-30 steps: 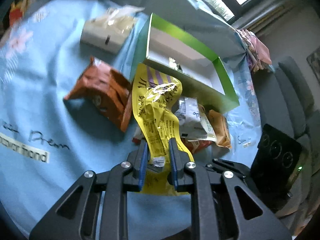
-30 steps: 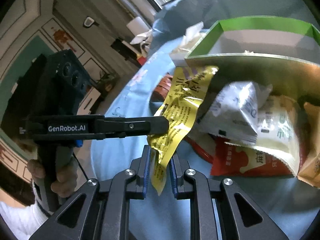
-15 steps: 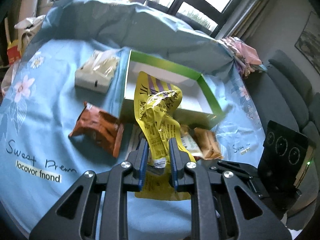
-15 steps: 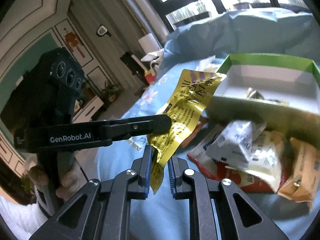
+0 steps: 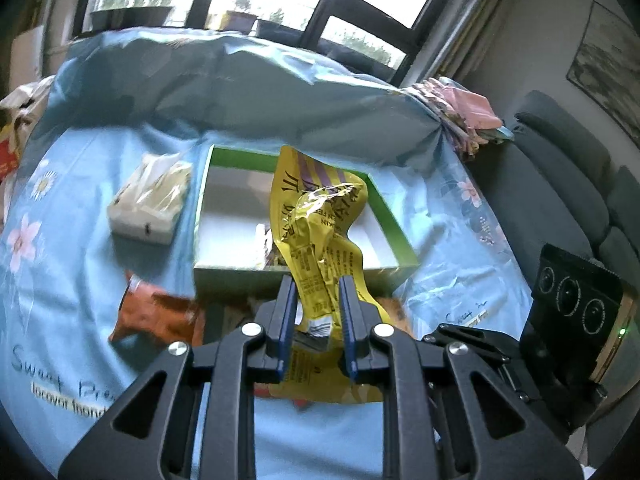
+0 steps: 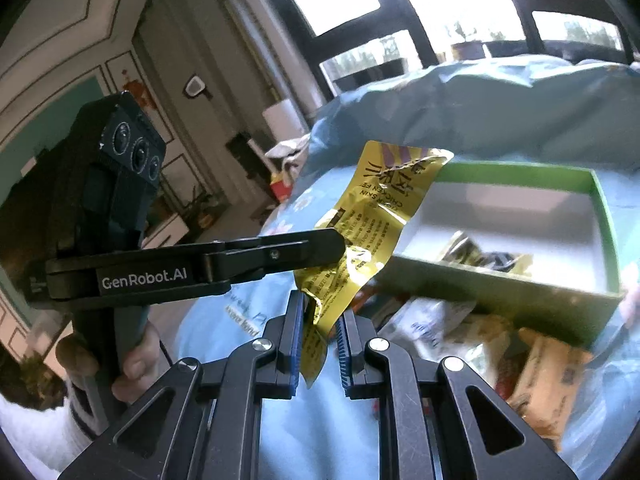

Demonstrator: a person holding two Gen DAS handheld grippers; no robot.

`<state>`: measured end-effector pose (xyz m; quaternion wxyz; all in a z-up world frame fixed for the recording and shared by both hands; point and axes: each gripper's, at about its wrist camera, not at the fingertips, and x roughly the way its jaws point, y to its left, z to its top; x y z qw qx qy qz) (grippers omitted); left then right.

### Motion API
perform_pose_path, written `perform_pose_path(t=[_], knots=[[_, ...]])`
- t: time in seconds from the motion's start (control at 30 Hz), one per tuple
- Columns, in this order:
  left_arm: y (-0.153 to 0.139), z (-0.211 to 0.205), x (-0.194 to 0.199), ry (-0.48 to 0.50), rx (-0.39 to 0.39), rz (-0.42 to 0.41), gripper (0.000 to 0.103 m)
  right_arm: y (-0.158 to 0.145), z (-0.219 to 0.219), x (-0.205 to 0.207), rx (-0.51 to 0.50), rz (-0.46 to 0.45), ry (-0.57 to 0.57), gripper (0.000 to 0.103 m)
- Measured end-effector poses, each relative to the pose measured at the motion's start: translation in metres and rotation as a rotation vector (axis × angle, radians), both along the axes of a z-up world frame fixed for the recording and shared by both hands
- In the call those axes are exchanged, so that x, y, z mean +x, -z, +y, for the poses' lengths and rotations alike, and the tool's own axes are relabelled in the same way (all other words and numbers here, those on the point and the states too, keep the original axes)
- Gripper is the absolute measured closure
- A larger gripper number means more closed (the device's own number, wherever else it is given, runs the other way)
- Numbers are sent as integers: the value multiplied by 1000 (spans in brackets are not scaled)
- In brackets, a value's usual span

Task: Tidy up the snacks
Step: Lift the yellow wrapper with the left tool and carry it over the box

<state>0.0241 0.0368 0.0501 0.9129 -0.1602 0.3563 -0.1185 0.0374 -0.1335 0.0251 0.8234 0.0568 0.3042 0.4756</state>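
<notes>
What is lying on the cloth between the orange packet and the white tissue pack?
Nothing: in the left wrist view only bare blue cloth separates the orange packet from the white tissue pack.

Hidden, cropped and blurred parts

Lower end of yellow packet (image 5: pixel 316 236) masked behind left gripper (image 5: pixel 318 312) fingers; print on it too crumpled to read in full. Orange bag (image 5: pixel 156 314) smeared, label unreadable. Box (image 5: pixel 208 248) floor partly covered by the packet; small wrappers inside (image 6: pixel 480 256) too blurred to name. Cloth lettering (image 5: pixel 68 394) cut by the rim. In the right view, snack pile (image 6: pixel 472 340) blurred, half under the box (image 6: pixel 500 292) wall; hand (image 6: pixel 132 360) mostly behind the handle; packet tip lost between right gripper (image 6: pixel 320 344) fingers, contact unclear.
</notes>
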Motion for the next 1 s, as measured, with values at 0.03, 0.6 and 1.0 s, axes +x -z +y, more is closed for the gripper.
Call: perform_pose_path(t=[0.03,0.6,1.0], knots=[[-2,-2,4,4,0,-6,82,-3,-1,4,2,-8,11,86],[-2,-17,87,33,-40,-35,82,-13,-14,74,-42,-82,101,86],[25,-16,126,14,-45,14,83,9,-6,109,-84,-33,126,86]])
